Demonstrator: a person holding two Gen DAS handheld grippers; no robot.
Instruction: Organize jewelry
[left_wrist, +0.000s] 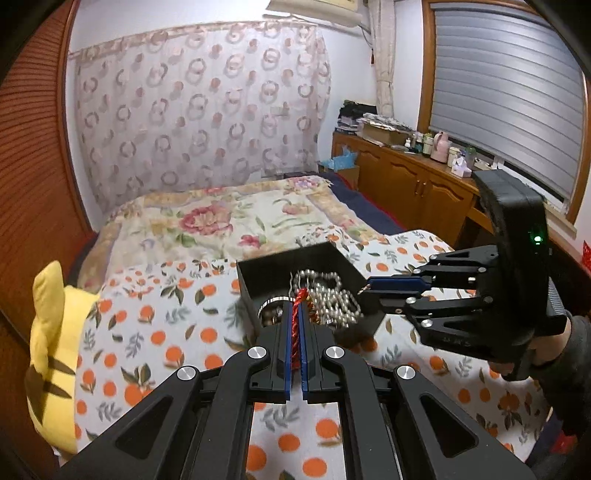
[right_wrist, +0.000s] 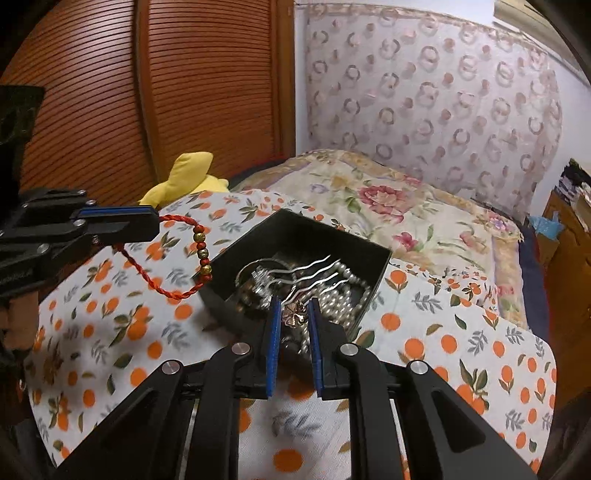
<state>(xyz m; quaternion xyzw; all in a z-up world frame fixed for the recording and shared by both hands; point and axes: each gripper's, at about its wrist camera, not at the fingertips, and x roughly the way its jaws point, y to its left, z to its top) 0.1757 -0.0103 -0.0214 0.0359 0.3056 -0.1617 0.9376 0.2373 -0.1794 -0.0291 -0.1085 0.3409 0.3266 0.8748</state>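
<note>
Left wrist view: your left gripper (left_wrist: 297, 310) pinches the red cord bracelet (right_wrist: 173, 254) tightly beside the black box (right_wrist: 373, 275).
Your right gripper (right_wrist: 293, 310) has fingers parted, a clover charm (right_wrist: 293, 314) between them over the box.

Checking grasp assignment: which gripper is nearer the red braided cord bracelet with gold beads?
Left. The left gripper is clamped on the red braided cord bracelet; the right gripper hovers over the black box, apart from it.
</note>
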